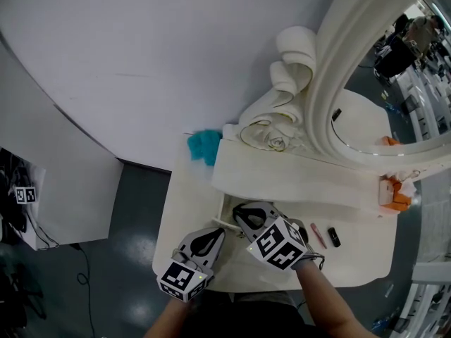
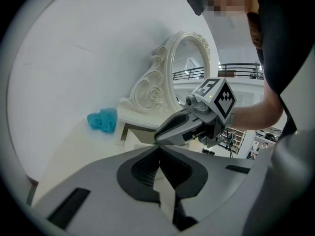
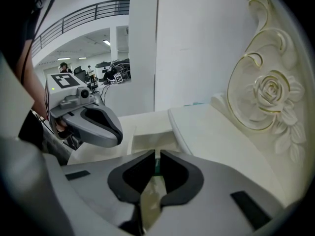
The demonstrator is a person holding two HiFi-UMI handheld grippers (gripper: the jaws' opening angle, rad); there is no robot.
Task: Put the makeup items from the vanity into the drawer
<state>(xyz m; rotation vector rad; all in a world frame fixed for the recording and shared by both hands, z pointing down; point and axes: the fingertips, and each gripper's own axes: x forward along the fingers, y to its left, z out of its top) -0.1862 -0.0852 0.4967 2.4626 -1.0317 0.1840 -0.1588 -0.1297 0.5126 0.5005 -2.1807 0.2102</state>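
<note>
Right gripper (image 3: pixel 157 154): jaws nearly closed on a slim green item (image 3: pixel 156 165). Its visible strip runs along the jaws, toward the open drawer (image 3: pixel 149 137) just beyond. The head view does not show this item.

Left gripper (image 2: pixel 158 148): jaws together, holding nothing.

Farther right on the worktop (image 1: pixel 352 259), only the head view shows a pink pencil (image 1: pixel 318 236) beside a small black item (image 1: pixel 333 237).

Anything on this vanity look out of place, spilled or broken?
Nothing spilled or broken. The drawer is open. Only oddity: a teal fluffy clump by the wall at the vanity's left, away from the pink stick and black tube lying loose at its right. The right gripper pinches a green item.
</note>
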